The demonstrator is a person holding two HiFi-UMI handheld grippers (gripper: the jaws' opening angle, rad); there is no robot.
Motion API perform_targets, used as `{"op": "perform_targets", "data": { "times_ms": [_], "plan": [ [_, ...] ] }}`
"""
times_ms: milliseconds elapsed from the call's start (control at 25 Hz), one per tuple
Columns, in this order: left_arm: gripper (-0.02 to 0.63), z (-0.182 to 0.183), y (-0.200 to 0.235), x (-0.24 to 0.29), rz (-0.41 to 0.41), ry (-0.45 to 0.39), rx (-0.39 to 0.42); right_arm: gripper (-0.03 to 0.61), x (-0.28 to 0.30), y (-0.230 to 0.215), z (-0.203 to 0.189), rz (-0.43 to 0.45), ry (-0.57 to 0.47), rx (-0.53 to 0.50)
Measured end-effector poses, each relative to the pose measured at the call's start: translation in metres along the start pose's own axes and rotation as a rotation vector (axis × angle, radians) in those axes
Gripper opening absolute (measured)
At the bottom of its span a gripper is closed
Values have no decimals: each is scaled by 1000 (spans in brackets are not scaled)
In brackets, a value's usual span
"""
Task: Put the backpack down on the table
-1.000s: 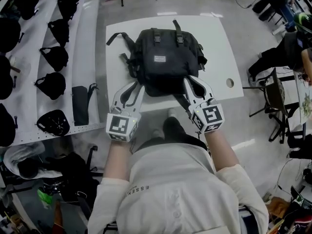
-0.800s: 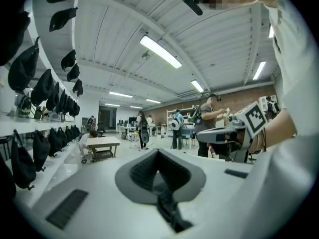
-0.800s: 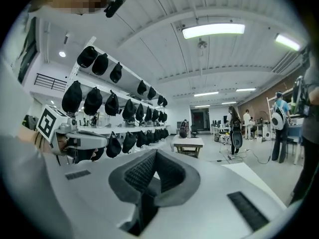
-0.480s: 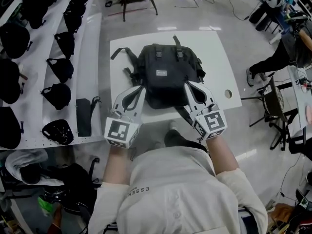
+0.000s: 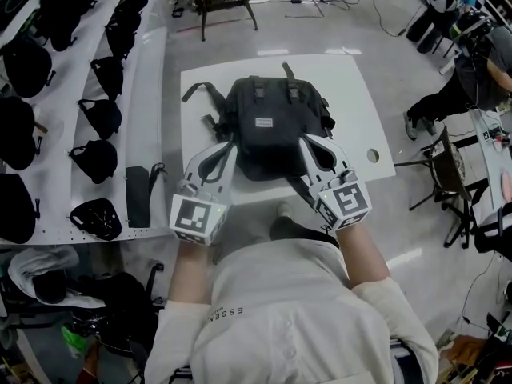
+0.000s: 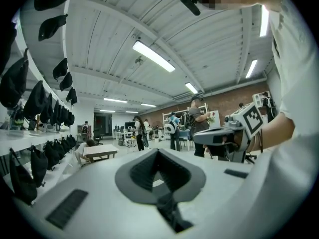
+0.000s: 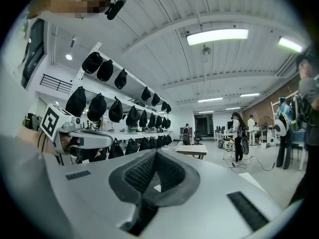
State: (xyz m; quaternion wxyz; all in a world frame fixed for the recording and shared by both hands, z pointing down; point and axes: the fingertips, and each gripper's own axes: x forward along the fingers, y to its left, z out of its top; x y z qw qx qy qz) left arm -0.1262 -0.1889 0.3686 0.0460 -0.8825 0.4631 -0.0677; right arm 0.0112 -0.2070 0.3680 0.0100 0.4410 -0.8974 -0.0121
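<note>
Just now: left hand-held gripper [image 5: 226, 144] and right hand-held gripper [image 5: 309, 143] have pressed their jaws together on nothing and lifted slightly by the backpack [image 5: 268, 126]. It lies mid-surface [image 5: 360, 94], unmoved, straps toward the far left corner. Set-down looks complete.

**Backpack on the desk, a gripper at each near corner**

The backpack [image 5: 272, 122] lies on the desk [image 5: 356, 94], left of its middle, with straps [image 5: 196, 90] trailing left. The left gripper [image 5: 230, 142] and right gripper [image 5: 306, 141] meet its near-left and near-right corners. A shelf [image 5: 148, 70] carrying bags [image 5: 100, 160] runs along the desk's left side.
</note>
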Motion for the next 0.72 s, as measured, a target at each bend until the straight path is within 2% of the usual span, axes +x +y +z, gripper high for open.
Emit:
{"op": "perform_targets", "data": {
  "times_ms": [720],
  "plan": [
    [3, 8, 3, -5, 26, -16, -3, 14, -2, 1, 8, -6, -21, 4]
  ]
}}
